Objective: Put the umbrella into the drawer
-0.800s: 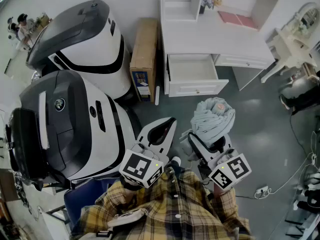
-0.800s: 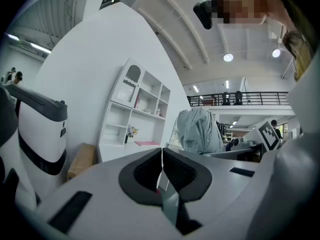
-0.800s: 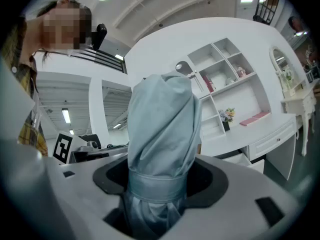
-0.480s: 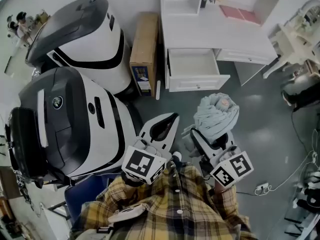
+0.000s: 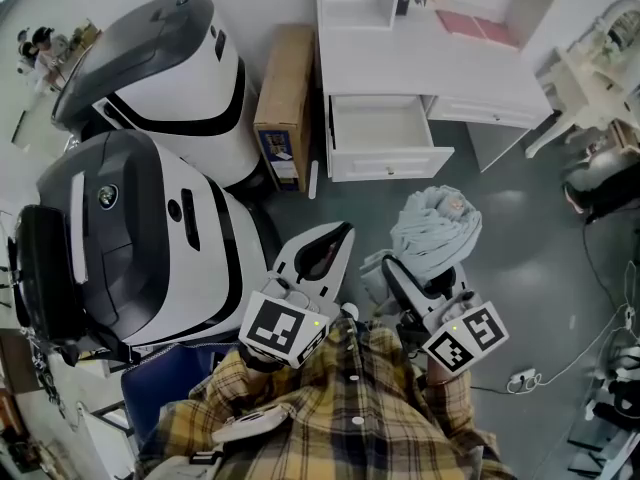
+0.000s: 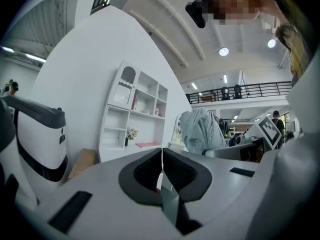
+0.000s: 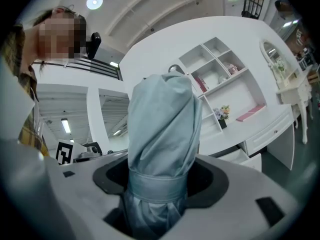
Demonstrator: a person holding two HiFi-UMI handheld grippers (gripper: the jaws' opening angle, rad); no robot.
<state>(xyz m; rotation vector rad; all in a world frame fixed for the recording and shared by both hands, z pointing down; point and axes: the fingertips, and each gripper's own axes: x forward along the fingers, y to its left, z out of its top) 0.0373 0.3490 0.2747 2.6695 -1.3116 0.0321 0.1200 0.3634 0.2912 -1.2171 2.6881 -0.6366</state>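
Note:
A folded pale grey-blue umbrella [image 5: 432, 230] [image 7: 161, 149] stands between the jaws of my right gripper [image 5: 420, 268] [image 7: 160, 194], which is shut on it near its strap. My left gripper [image 5: 318, 253] [image 6: 162, 176] is shut with nothing in it, held level beside the right one. The umbrella also shows at the right of the left gripper view [image 6: 200, 131]. Ahead, the white desk [image 5: 430, 68] has its left drawer [image 5: 385, 148] pulled open; the inside looks bare. The drawer front shows low right in the right gripper view [image 7: 235, 156].
Two big white-and-grey machines [image 5: 150, 238] fill the left. A cardboard box [image 5: 285, 103] leans by the desk's left side. White shelves [image 5: 360, 3] sit above the desk. A white chair or stool [image 5: 580, 98] and cables [image 5: 590, 348] lie at the right on the grey floor.
The view has shifted slightly; the desk and open drawer sit a little left and lower in frame. Both grippers keep their hold and spacing.

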